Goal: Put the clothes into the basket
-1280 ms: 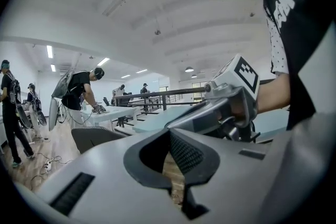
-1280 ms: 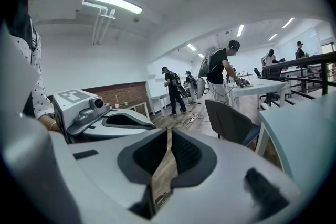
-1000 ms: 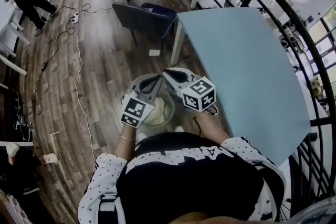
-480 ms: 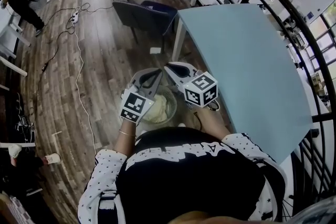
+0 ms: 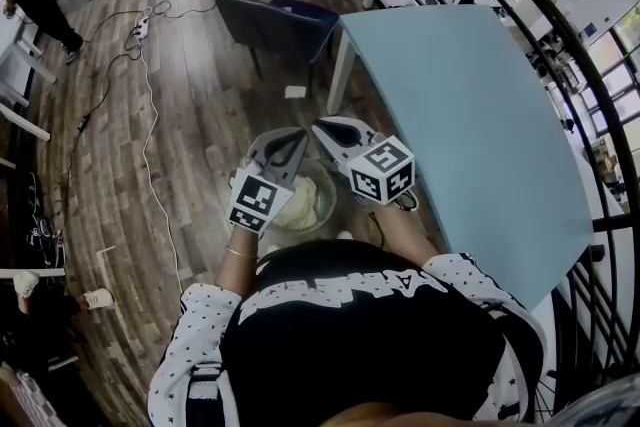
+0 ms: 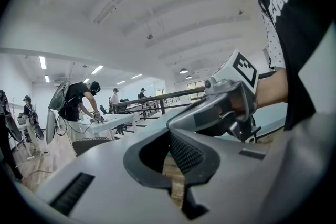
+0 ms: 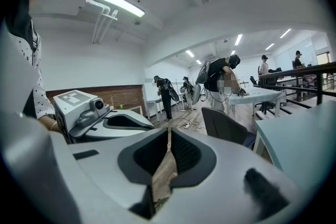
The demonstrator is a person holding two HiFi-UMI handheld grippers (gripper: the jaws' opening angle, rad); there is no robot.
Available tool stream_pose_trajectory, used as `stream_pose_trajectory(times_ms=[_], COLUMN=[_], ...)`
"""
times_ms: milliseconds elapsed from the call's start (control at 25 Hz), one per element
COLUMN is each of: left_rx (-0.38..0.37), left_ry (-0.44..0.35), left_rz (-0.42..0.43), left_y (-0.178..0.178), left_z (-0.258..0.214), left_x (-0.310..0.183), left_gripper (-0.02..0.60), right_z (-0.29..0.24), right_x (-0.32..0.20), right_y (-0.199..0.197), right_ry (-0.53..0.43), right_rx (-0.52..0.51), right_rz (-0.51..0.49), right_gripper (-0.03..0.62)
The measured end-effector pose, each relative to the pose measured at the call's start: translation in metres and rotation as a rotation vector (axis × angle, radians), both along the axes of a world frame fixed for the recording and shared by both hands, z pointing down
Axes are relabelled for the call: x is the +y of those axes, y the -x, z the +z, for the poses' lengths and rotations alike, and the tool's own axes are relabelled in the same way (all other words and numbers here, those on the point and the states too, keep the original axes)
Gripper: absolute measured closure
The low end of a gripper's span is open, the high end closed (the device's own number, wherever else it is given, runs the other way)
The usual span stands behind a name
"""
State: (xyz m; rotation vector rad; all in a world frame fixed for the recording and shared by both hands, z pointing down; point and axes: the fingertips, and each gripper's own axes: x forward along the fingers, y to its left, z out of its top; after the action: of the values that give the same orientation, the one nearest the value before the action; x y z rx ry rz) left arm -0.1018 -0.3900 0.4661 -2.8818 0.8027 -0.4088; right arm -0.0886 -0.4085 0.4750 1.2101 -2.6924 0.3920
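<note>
Nothing much has moved: both grippers hang where they were above the one basket [image 5: 326, 183], which holds one cream heap of clothes [image 5: 303, 205] on the floor beside one table [image 5: 460, 125]. The left gripper [image 5: 288, 141] has its jaws pressed together on nothing. The right gripper [image 5: 323, 128] is closed to a sliver, also empty. Both hands point slightly downward, side by side, tips near each other.

A crumpled pale cream cloth [image 5: 303, 206] lay bunched inside a round, greyish, see-through basket [image 5: 329, 187], which stood upright on the wooden floor [image 5: 190, 135] beside the light blue table [image 5: 470, 115].
</note>
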Motion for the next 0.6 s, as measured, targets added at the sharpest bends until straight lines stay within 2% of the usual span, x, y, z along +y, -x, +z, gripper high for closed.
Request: stream_pose_trajectory(times_ms=[600], left_rx=[0.022], left_ry=[0.023], left_rz=[-0.026], left_y=[0.008], left_z=[-0.0005], left_x=[0.0013], left_gripper=[0.567], right_z=[0.0018], right_x=[0.0055], right_y=[0.0017], right_ry=[0.011], right_rx=[-0.003], right_rz=[-0.007], right_gripper=[0.556])
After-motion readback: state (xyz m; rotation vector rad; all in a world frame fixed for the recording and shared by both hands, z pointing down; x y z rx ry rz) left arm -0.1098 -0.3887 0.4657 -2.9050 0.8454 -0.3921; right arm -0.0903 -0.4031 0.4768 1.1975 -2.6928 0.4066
